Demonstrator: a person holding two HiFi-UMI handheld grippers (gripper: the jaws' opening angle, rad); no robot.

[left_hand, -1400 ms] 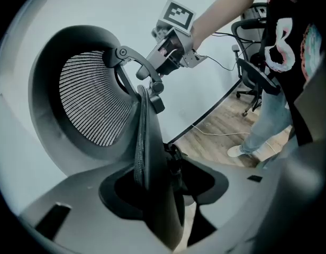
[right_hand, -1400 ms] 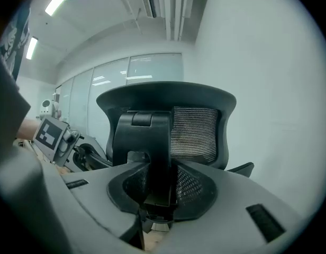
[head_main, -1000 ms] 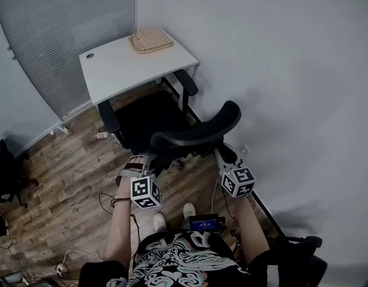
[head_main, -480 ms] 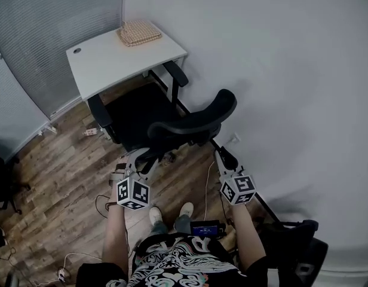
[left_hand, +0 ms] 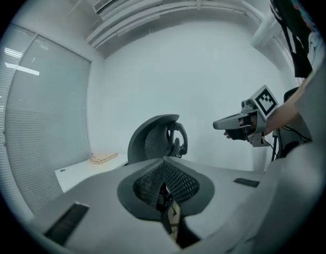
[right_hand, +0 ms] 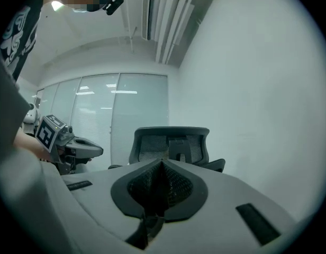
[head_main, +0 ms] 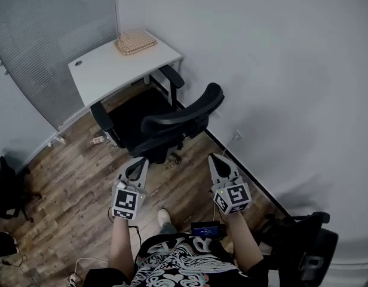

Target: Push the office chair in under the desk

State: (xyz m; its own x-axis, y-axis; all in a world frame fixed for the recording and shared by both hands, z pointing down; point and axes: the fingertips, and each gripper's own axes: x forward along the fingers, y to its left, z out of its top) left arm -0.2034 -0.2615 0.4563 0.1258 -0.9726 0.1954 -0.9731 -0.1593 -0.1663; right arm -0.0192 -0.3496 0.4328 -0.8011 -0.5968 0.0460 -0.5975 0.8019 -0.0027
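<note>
Office chair (head_main: 172, 122) sits apart beyond left tool (head_main: 140, 163) and right tool (head_main: 214, 159).

Tan woven mat (head_main: 135, 42) up top, wood floor (head_main: 70, 178), blinds (head_main: 46, 34) at L, 2nd black chair (head_main: 306, 244) btm R by white wall (head_main: 279, 70).

We hold both grippers out ahead of us, side by side and well apart, left forearm (head_main: 119, 239) and right forearm (head_main: 246, 241) stretched forward. Our left gripper (head_main: 140, 162) has just closed its jaws, with nothing between them. Our right gripper (head_main: 215, 159) points the same way, jaws together and empty.
</note>
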